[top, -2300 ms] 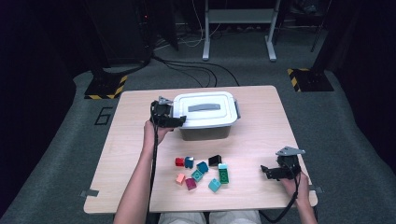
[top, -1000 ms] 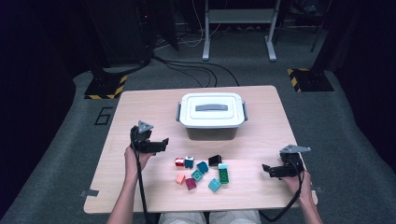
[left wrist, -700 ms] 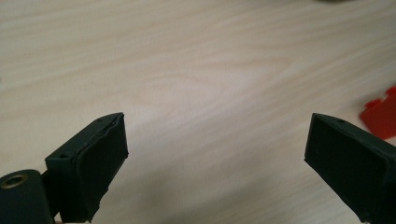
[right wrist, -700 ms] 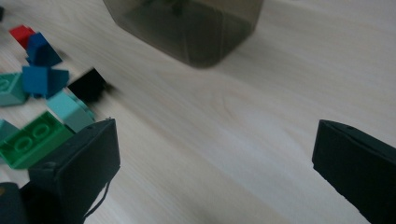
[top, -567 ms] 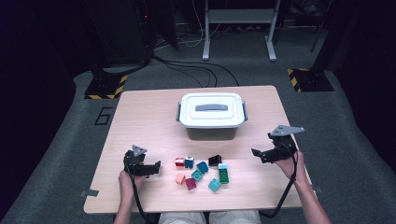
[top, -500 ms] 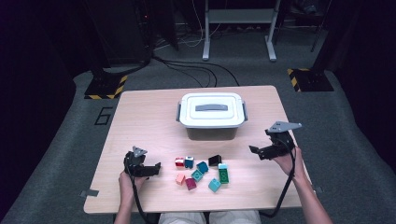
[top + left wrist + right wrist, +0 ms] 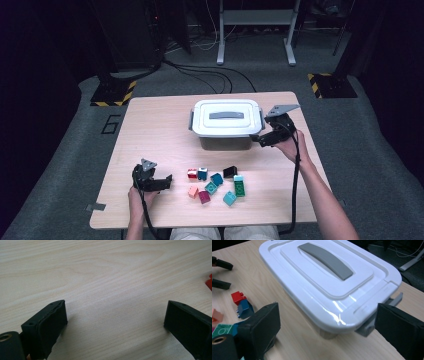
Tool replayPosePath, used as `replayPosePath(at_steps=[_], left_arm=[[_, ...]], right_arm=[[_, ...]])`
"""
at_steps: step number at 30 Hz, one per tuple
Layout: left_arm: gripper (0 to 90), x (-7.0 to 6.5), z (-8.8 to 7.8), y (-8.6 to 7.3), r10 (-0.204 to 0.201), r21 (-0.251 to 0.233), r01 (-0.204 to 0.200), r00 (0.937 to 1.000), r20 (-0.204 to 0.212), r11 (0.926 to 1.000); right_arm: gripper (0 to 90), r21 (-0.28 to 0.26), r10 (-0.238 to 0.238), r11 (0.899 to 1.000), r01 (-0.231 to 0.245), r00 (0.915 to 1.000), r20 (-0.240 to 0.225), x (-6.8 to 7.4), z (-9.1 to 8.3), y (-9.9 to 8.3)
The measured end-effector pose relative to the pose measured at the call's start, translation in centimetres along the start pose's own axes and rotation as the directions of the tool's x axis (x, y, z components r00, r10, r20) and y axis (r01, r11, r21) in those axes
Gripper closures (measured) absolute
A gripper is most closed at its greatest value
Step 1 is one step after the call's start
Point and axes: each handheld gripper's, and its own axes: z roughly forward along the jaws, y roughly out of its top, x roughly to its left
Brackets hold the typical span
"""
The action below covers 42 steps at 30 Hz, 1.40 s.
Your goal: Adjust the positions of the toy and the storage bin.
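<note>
Right claw wide, beside box

Each hand carries a black gripper. The left gripper, seen from the high view beside the table, has a small grey three-cornered plate on top. The right gripper has one too, and its plate looks wider. A thin black cable trails from each gripper back along the arm, toward the near edge of the table. The forearms are bare, with no sleeves showing.

In the gripper views each gripper has two chunky black jaws like wedges. Their inner faces look rough and their sides have tiny round holes. A round brass-coloured ring sits on a black part at the bottom left corner.
</note>
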Motion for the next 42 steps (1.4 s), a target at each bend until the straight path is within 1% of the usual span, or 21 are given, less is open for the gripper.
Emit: replayPosePath(at_steps=[2,3,5,7,10,14,15,16,18,19,22,23,24,26,28,29,31,32,34,38,42], left_arm=[[4.4,0.0,0.0,0.0,0.0,0.0,0.0,1.0,0.0,1.0],[4.5,0.0,0.0,0.0,-0.001,-0.001,0.001,1.0,0.0,1.0],[4.6,0.0,0.0,0.0,-0.002,-0.001,0.002,1.0,-0.002,1.0],[4.7,0.0,0.0,0.0,-0.003,-0.001,0.003,1.0,-0.002,1.0],[5.2,0.0,-0.1,0.0,-0.007,-0.002,0.007,1.0,-0.002,1.0],[5.2,0.0,-0.1,0.0,-0.007,-0.002,0.007,1.0,-0.002,1.0],[5.2,0.0,-0.1,0.0,-0.007,-0.002,0.007,1.0,-0.002,1.0],[5.2,0.0,-0.1,0.0,-0.007,-0.002,0.007,1.0,-0.002,1.0],[5.4,0.0,-0.1,0.0,-0.009,-0.003,0.009,1.0,-0.003,1.0],[5.5,0.0,-0.1,0.0,-0.01,-0.003,0.01,0.9999,-0.003,0.9999],[5.6,0.0,-0.1,0.0,-0.012,-0.003,0.012,0.9999,-0.004,0.9999],[5.6,0.0,-0.1,0.0,-0.012,-0.004,0.012,0.9999,-0.004,0.9999],[5.6,0.0,-0.1,0.0,-0.012,-0.004,0.012,0.9999,-0.004,0.9999],[5.7,0.0,-0.1,0.0,-0.012,-0.004,0.012,0.9999,-0.004,0.9999],[5.7,0.0,0.0,0.0,-0.011,-0.005,0.011,0.9999,-0.005,0.9999],[5.7,0.0,0.0,0.0,-0.013,-0.005,0.013,0.9999,-0.006,0.9999],[5.8,-0.1,0.0,0.0,-0.013,-0.005,0.013,0.9999,-0.007,0.9999],[5.9,-0.1,0.0,0.0,-0.014,-0.005,0.014,0.9999,-0.007,0.9999],[5.9,-0.1,0.0,0.0,-0.014,-0.005,0.014,0.9999,-0.008,0.9999],[5.9,-0.1,0.0,0.0,-0.014,-0.005,0.014,0.9999,-0.008,0.9999],[5.9,-0.1,0.0,0.0,-0.014,-0.005,0.014,0.9999,-0.008,0.9999]], right_arm=[[5.7,0.009,-0.014,1.0,0.014,0.9999,0.004,-0.2,0.7,0.7],[5.9,0.015,-0.014,1.0,0.014,0.9999,0.007,-0.3,1.1,1.1],[8.4,0.022,-0.016,1.0,0.016,0.9999,-0.004,-0.6,1.7,1.7],[9.1,0.03,-0.023,0.999,0.023,0.9997,-0.003,-0.9,2.4,2.2],[12.0,0.057,-0.025,0.998,0.025,0.9997,0.005,-1.4,3.6,2.9],[16.0,0.066,-0.028,0.997,0.028,0.9996,0.004,-1.9,4.8,3.7],[17.7,0.072,-0.022,0.997,0.021,0.9997,0.007,-1.9,5.1,4.0],[19.9,0.081,-0.037,0.996,0.037,0.9993,0.002,-1.9,5.6,4.3],[23.0,0.091,-0.042,0.995,0.043,0.9991,-0.007,-1.9,6.1,4.7],[24.1,0.091,-0.052,0.994,0.053,0.9985,-0.015,-1.9,6.5,4.9],[28.3,0.118,-0.042,0.992,0.046,0.9986,-0.032,-1.8,7.5,5.6],[29.9,0.117,-0.048,0.992,0.052,0.9981,-0.039,-1.8,7.9,5.8],[31.3,0.118,-0.048,0.992,0.052,0.9981,-0.038,-1.8,8.1,5.9],[35.4,0.129,-0.037,0.991,0.044,0.9977,-0.058,-1.8,8.5,6.2],[40.2,0.131,-0.049,0.99,0.056,0.9975,-0.051,-1.8,8.8,6.5],[43.2,0.128,-0.038,0.991,0.045,0.9977,-0.056,-1.8,8.9,6.6],[48.0,0.131,-0.035,0.99,0.042,0.9977,-0.058,-1.9,9.2,7.0],[48.1,0.14,-0.043,0.989,0.051,0.997,-0.064,-2.0,9.4,7.1],[49.6,0.16,-0.044,0.986,0.054,0.9968,-0.067,-2.1,9.8,7.3],[49.6,0.163,-0.022,0.986,0.037,0.9952,-0.095,-2.3,10.2,7.3],[50.4,0.176,-0.028,0.983,0.046,0.9942,-0.104,-2.4,10.3,7.5]])
